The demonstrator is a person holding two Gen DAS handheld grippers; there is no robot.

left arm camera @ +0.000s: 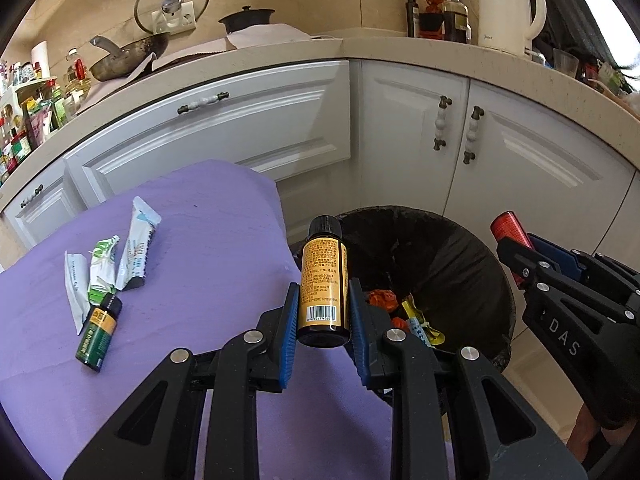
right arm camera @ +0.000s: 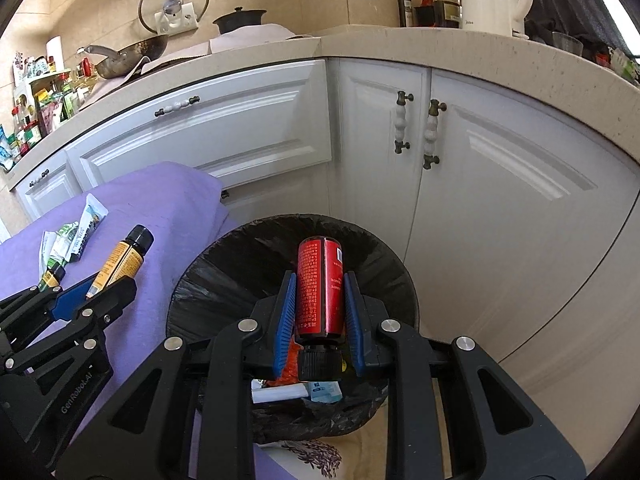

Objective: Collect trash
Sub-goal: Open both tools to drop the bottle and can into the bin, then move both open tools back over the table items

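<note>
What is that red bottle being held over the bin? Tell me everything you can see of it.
The red bottle is a small cylinder with a glossy red label, covered in fine print and bearing a barcode patch. Its ribbed black screw cap is on. The right hand-held gripper clamps it between blue ribbed pads at its sides, cap pointing back toward the camera and base pointing away. It hangs above the black-lined trash bin, touching only the pads. The left wrist view shows its base end jutting out of the gripper.

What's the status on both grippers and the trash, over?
Left gripper shut on orange-labelled dark bottle, beside bin rim. Right gripper shut on red cylindrical bottle, above black-lined trash bin. Nothing blocking.
</note>
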